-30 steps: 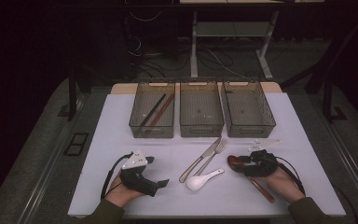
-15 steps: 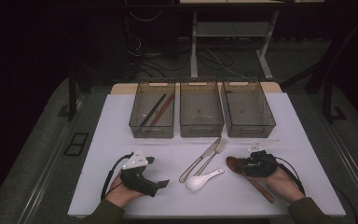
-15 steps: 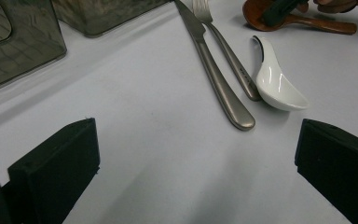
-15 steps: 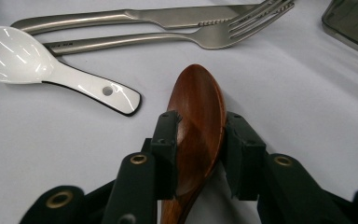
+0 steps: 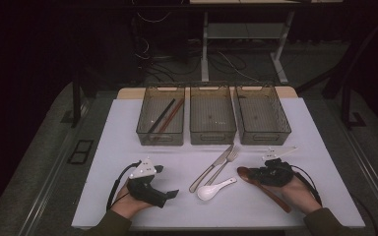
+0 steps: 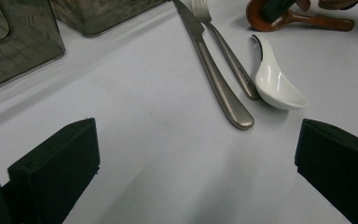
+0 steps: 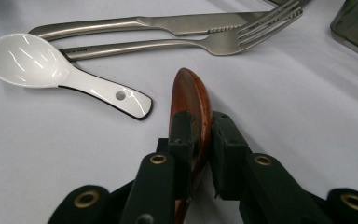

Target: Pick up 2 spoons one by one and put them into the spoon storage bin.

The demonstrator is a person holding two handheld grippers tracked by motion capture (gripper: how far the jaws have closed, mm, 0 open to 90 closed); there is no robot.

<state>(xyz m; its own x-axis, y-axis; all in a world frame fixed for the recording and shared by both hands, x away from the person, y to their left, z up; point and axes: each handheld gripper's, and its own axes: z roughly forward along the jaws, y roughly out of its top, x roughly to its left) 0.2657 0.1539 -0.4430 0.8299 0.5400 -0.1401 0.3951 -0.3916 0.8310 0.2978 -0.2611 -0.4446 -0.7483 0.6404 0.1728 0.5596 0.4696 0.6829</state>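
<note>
In the right gripper view, the brown wooden spoon's (image 7: 189,100) handle is hidden behind the closing black jaws. The steel table knife (image 6: 213,70) and steel fork (image 6: 223,49) are cut off at the left gripper view's far edge.

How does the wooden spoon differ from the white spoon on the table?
The wooden spoon is reddish brown; the white spoon is glossy white, seemingly ceramic.
The wooden spoon has a long handle; the white spoon has a short one with a hole near its end.
The wooden spoon stands on edge, clamped between the jaws of the right gripper; the white spoon lies free with its bowl up.
Both are beside the knife and fork.
</note>
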